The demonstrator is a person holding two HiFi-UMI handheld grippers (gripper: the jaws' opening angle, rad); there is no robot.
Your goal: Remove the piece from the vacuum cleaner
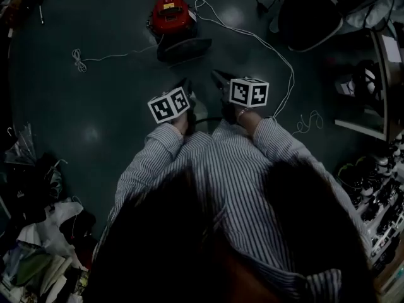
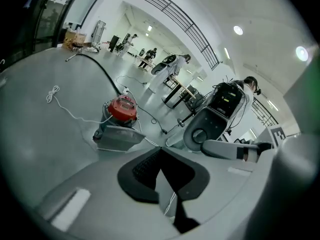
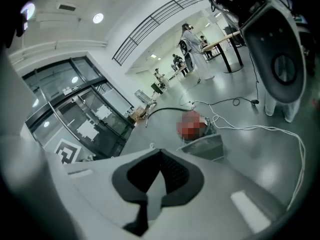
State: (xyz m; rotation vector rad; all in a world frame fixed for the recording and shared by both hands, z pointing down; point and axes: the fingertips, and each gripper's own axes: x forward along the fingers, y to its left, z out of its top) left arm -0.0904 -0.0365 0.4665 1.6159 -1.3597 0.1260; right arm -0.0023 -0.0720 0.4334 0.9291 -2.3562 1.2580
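Note:
The red vacuum cleaner [image 1: 172, 16] stands on the dark floor ahead of me, with a grey flat piece [image 1: 184, 48] at its front. Both grippers are held side by side above the floor, short of the grey piece and touching nothing. My left gripper [image 1: 187, 87] is shut and empty; in its own view its jaws [image 2: 161, 156] meet, with the vacuum cleaner [image 2: 121, 109] and the grey piece [image 2: 116, 136] beyond them. My right gripper [image 1: 219, 79] is also shut and empty; in its view, past the closed jaws [image 3: 161, 159], lies the grey piece [image 3: 205, 145].
A white cord [image 1: 252, 36] snakes over the floor to the right of the vacuum. A black hose [image 2: 100, 69] runs off behind it. A dark chair [image 1: 309, 11] and shelves [image 1: 372, 87] stand at the right, clutter [image 1: 38, 232] at the lower left. People [image 2: 175, 66] stand far off.

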